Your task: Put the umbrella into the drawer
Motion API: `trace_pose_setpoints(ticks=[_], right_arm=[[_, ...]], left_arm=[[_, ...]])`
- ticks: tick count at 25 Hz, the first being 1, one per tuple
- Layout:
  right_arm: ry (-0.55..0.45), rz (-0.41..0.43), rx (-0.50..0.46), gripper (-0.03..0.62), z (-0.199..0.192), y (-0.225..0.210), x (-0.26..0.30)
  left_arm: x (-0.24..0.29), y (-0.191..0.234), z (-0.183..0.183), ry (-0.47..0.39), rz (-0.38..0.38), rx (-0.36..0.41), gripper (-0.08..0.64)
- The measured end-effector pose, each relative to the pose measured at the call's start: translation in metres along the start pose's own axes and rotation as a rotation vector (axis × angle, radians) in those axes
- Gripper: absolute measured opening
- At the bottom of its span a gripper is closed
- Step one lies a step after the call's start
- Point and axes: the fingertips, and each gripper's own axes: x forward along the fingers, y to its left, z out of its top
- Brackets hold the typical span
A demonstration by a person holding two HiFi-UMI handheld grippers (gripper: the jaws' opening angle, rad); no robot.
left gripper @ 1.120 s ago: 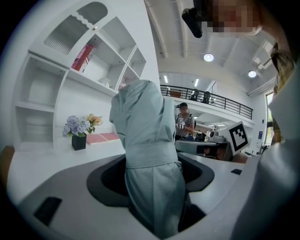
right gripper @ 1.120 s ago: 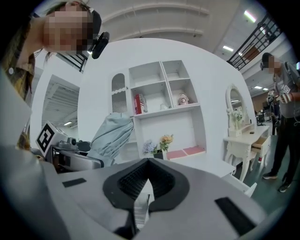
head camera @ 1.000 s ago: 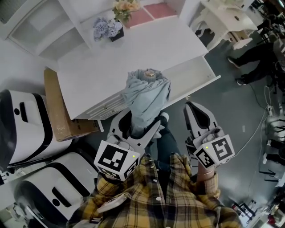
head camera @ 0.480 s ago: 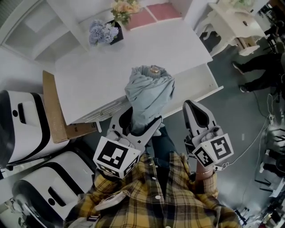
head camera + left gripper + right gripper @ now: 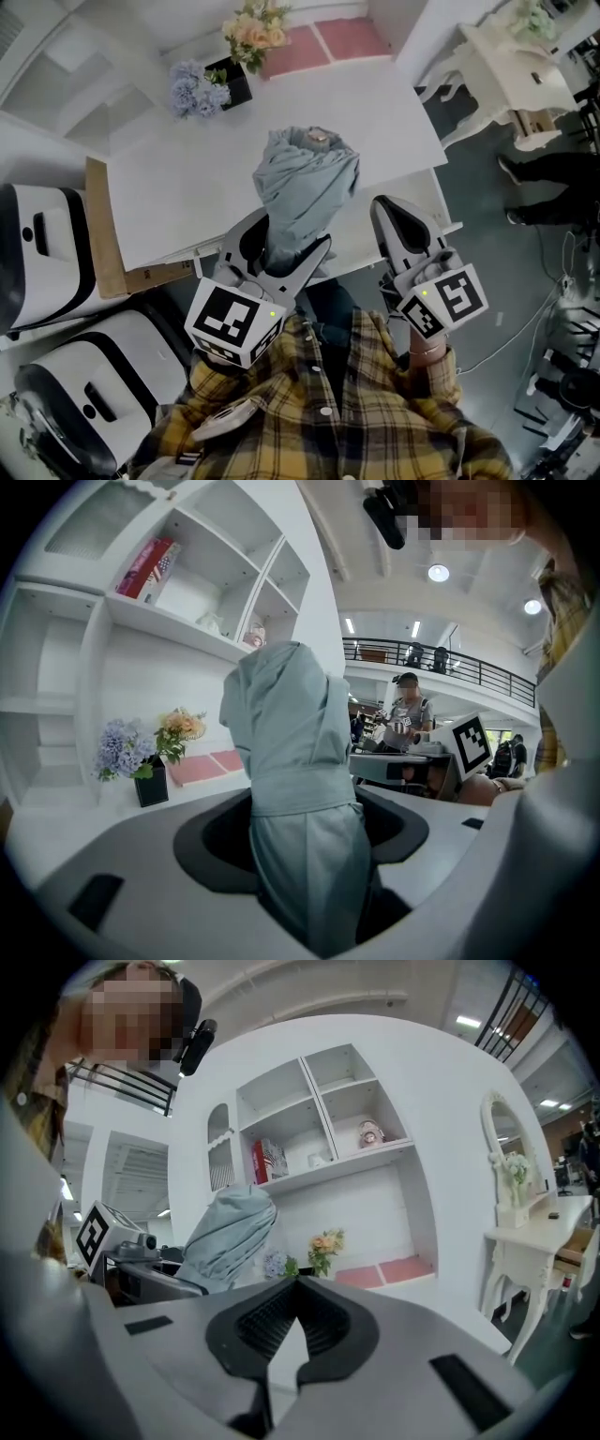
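Pale blue-grey fabric was the first thing I noticed. The folded blue-grey cloth umbrella was clamped low on its bundle between the jaws of the left gripper. Its long axis ran up and away from the person, so its capped end hung above the white desk top and it wasn't in anything yet. The open white drawer poked out under the desk's front edge, off to the umbrella's right. It sat close by the right gripper, whose jaws were pressed together on nothing. My guess: the umbrella needed swinging right and tipping flat along the drawer.
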Motion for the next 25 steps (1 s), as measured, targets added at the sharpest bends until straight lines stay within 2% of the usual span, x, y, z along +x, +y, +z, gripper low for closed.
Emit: trace_pose_setpoints(ticks=[5,10,25], right_arm=[[0.007,0.056,-0.003,0.017,0.011,-0.026,0.019],[0.015,0.073,0.011,0.017,0.010,-0.029,0.026],[0.020,0.010,0.053,0.017,-0.006,-0.031,0.016]], left_arm=[[0.025,0.007,0.013,0.001,0.036,-0.020,0.314],[0.034,0.010,0.014,0.019,0.037,-0.013,0.314],[0.053,0.007,-0.008,0.095,-0.046,0.041,0.314]])
